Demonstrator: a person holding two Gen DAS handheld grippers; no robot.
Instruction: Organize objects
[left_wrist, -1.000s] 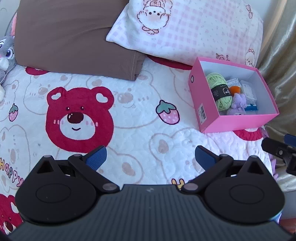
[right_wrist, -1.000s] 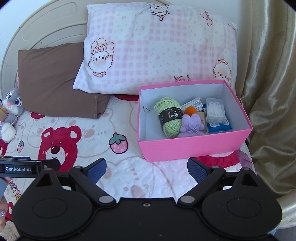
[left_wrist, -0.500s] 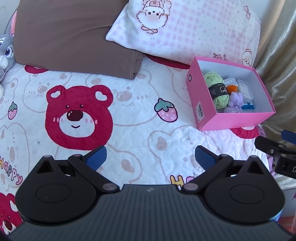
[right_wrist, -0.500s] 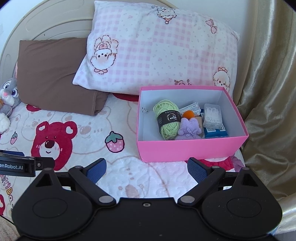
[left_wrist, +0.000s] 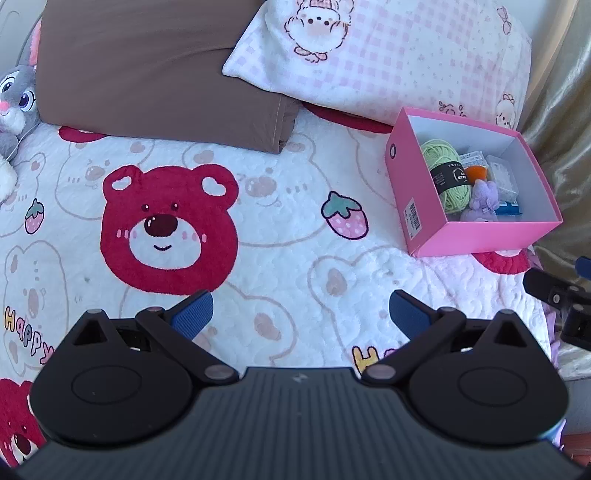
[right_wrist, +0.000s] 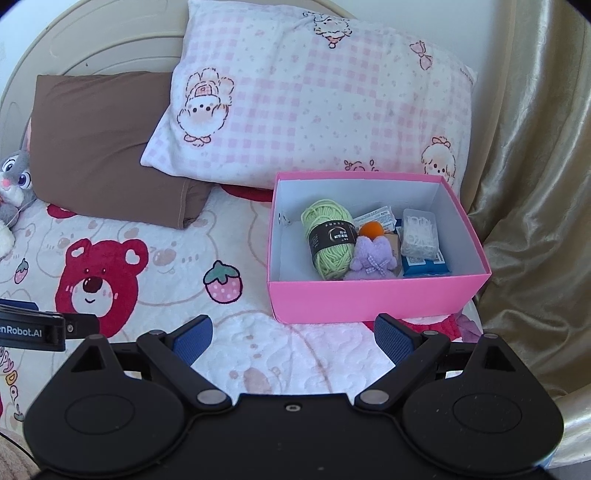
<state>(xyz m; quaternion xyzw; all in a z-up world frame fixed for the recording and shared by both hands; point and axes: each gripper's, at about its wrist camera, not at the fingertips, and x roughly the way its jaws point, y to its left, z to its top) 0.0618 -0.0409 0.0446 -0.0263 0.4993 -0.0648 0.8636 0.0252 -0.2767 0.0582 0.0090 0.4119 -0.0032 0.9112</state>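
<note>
A pink open box (right_wrist: 373, 301) sits on the bed at the right; it also shows in the left wrist view (left_wrist: 417, 206). It holds a green yarn skein (right_wrist: 328, 236), a purple plush (right_wrist: 371, 256), an orange ball (right_wrist: 371, 229), a clear plastic case (right_wrist: 419, 236) and a blue packet (right_wrist: 424, 264). My right gripper (right_wrist: 293, 338) is open and empty just in front of the box. My left gripper (left_wrist: 301, 310) is open and empty over the bear-print blanket (left_wrist: 258, 236), left of the box.
A pink checked pillow (right_wrist: 317, 96) and a brown pillow (right_wrist: 99, 140) lie behind the box. A grey bunny plush (left_wrist: 14, 99) sits at the far left. A gold curtain (right_wrist: 535, 184) hangs at the right.
Both grippers have drawn back a little from the box, so it looks slightly smaller and further off. Both stay open and empty.
</note>
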